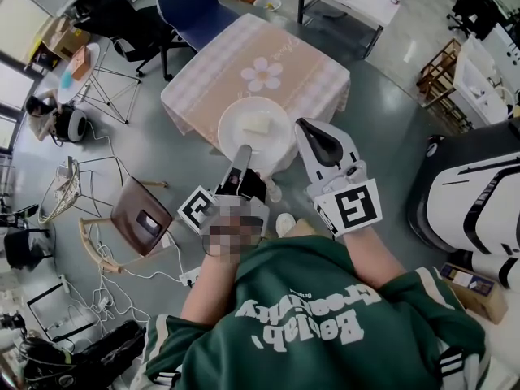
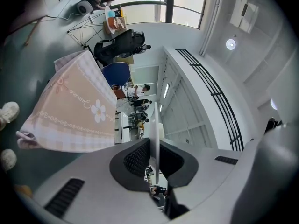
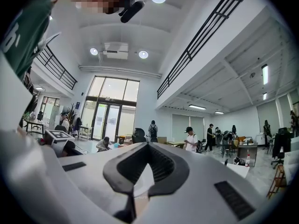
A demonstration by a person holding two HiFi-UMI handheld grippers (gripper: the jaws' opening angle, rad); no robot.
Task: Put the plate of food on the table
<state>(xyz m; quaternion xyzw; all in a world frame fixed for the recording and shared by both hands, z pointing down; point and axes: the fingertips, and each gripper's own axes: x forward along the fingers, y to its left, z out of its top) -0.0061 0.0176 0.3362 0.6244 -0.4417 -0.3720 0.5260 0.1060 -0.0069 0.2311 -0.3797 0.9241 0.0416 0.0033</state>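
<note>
Gripping the near rim of the white round plate (image 1: 233,112), the left gripper (image 1: 241,156) sits at the centre of the head view; a pale block of food (image 1: 257,125) lies on the plate; below it, toward the upper middle of the frame, stands the square table (image 1: 302,73) under a pink checked cloth with a white flower. In the left gripper view the plate (image 2: 154,125) runs edge-on between the dark ribbed pads, which press on it from both sides; the left gripper (image 2: 154,147) is clamped on that rim, and the table (image 2: 74,111) shows at the left, apart from the plate. The right gripper (image 1: 306,130) lies just beside the plate's right edge; in its own view the right gripper (image 3: 149,148) has its jaw tips drawn together, nothing pinched between them.
</note>
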